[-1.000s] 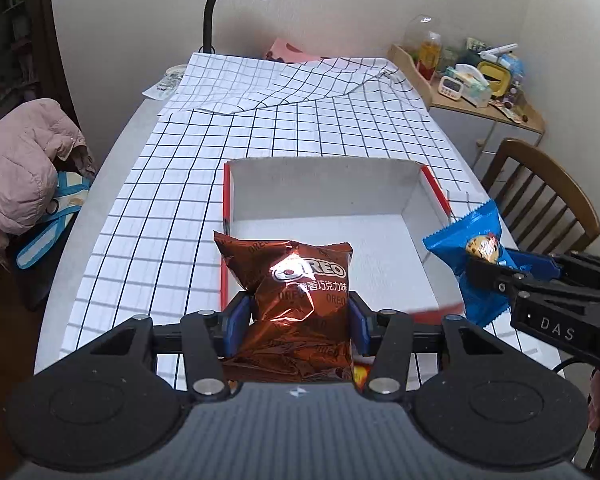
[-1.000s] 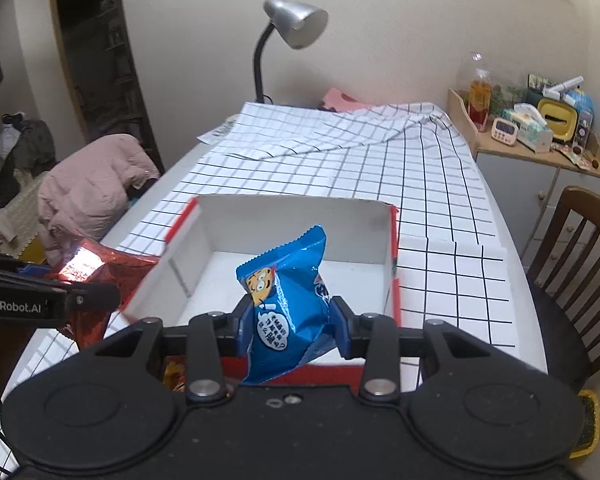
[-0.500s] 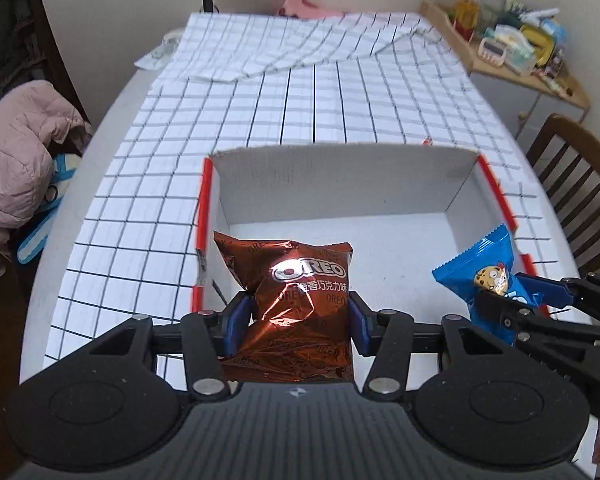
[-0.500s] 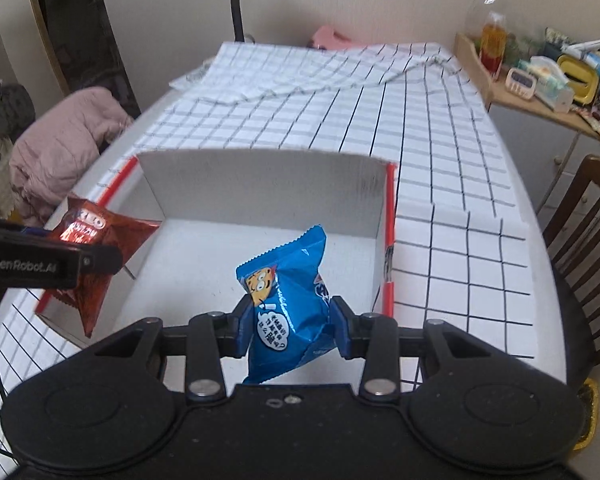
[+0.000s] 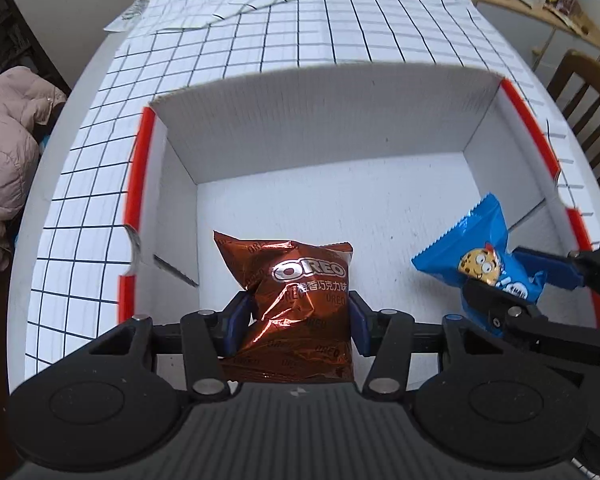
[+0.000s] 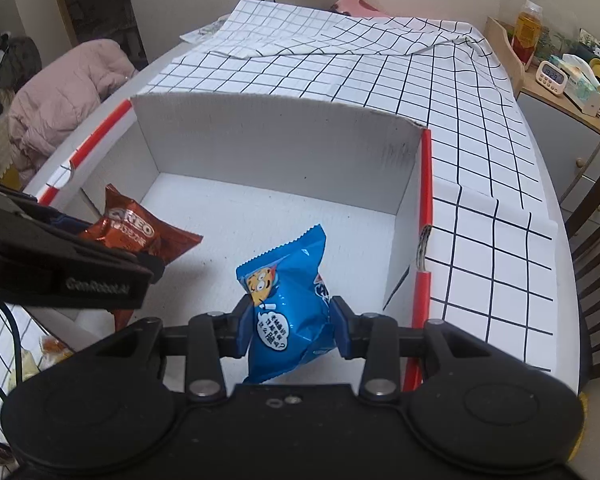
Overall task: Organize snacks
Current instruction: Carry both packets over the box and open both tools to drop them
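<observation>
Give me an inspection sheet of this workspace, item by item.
Surface: table under a checked cloth.
Job's things: white box, open, floor bare; Oreo bag and blue cookie bag held over it.
Clutter: small wrapped snacks beside the box.
Grippers: left gripper shut on the Oreo bag; right gripper shut on the blue cookie bag.
Cables: black cable at the left gripper.
Surroundings: pink jacket, wooden chair, crowded side cabinet.
</observation>
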Demonstrator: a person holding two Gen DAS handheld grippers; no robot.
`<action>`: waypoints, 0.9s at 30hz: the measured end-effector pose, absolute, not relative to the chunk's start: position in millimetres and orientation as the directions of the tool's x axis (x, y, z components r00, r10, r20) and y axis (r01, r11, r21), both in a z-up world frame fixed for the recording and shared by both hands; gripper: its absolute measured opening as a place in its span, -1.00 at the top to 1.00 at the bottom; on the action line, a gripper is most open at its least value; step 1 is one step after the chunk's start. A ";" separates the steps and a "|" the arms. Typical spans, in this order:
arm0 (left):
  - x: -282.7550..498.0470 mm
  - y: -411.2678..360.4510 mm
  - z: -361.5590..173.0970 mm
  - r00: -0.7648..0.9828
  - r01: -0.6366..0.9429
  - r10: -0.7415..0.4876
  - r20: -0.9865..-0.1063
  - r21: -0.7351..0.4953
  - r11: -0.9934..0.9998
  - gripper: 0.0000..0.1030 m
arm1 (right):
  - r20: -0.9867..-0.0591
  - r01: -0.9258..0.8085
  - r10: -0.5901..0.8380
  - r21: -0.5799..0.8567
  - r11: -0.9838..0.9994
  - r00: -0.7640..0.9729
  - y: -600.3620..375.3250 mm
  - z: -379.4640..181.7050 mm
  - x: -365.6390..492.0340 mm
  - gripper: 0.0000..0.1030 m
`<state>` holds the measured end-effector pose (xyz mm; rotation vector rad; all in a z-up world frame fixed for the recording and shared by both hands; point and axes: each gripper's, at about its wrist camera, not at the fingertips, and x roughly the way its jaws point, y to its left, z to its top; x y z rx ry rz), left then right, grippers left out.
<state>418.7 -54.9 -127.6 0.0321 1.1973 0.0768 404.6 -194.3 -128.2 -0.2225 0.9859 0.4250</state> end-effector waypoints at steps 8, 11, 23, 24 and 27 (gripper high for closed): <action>414.7 -55.4 -131.5 0.360 -0.038 0.082 -0.929 0.073 0.997 -0.08 | -0.846 -0.472 0.220 -0.041 0.881 0.486 -189.5 -130.6 404.0 0.18; 416.2 -53.6 -123.8 0.378 -0.048 0.066 -0.923 0.052 0.997 -0.17 | -0.842 -0.465 0.222 -0.039 0.884 0.492 -192.0 -127.3 403.2 0.15; 390.2 -43.9 -76.4 0.471 -0.053 0.006 -0.882 -0.022 0.998 -0.21 | -0.793 -0.428 0.279 0.027 0.903 0.541 -215.5 -85.0 376.6 -0.33; 386.5 -42.5 -72.5 0.480 -0.053 0.002 -0.877 -0.027 0.998 -0.23 | -0.788 -0.425 0.284 0.032 0.905 0.546 -216.8 -80.5 372.9 -0.35; 373.9 -38.7 -60.3 0.503 -0.051 -0.012 -0.864 -0.043 0.998 -0.23 | -0.772 -0.421 0.296 0.042 0.906 0.562 -220.2 -68.0 360.6 -0.37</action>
